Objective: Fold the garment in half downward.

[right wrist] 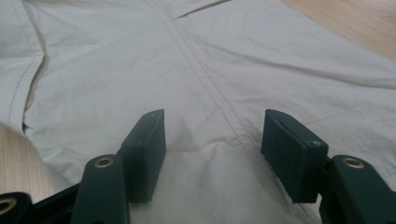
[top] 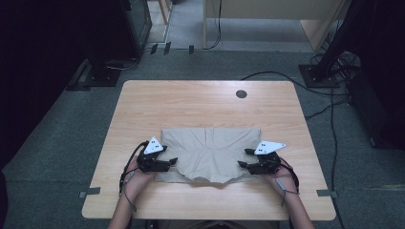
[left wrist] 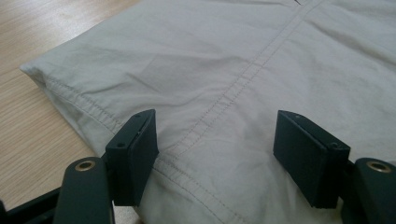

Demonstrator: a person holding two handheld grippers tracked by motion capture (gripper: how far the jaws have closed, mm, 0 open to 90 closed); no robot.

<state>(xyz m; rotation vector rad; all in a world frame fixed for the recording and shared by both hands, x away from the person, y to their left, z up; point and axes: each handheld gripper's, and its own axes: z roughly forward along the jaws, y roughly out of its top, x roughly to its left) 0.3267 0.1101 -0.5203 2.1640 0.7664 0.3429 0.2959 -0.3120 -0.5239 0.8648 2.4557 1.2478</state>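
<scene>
- Garment: a folded beige cloth item [top: 210, 152] with stitched seams lies flat on the wooden table [top: 205, 105], in the near half of the tabletop and roughly centred between its left and right edges.
- Garment surface: creases run out from the middle of the near edge; that edge is uneven and dips to a shallow point at the centre.
- Left tool [top: 173, 161]: positioned at the garment's left near corner, pointing inward across the cloth. In the left gripper view the left tool [left wrist: 215, 154] has its jaws set wide apart, with a double-stitched seam [left wrist: 243, 81] running between them. The pads do not press on the fabric.
- Right tool [top: 243, 158]: positioned at the garment's right near corner, pointing inward toward the left tool. In the right gripper view the right tool [right wrist: 212, 151] has its jaws parted to a moderate width over a raised fold of cloth; nothing is clamped.
- Hands: the left hand [top: 138, 179] and right hand [top: 282, 179] enter from the near table edge, each carrying one tool.
- Table: a round dark grommet [top: 241, 94] sits near the far edge, well apart from the garment.
</scene>
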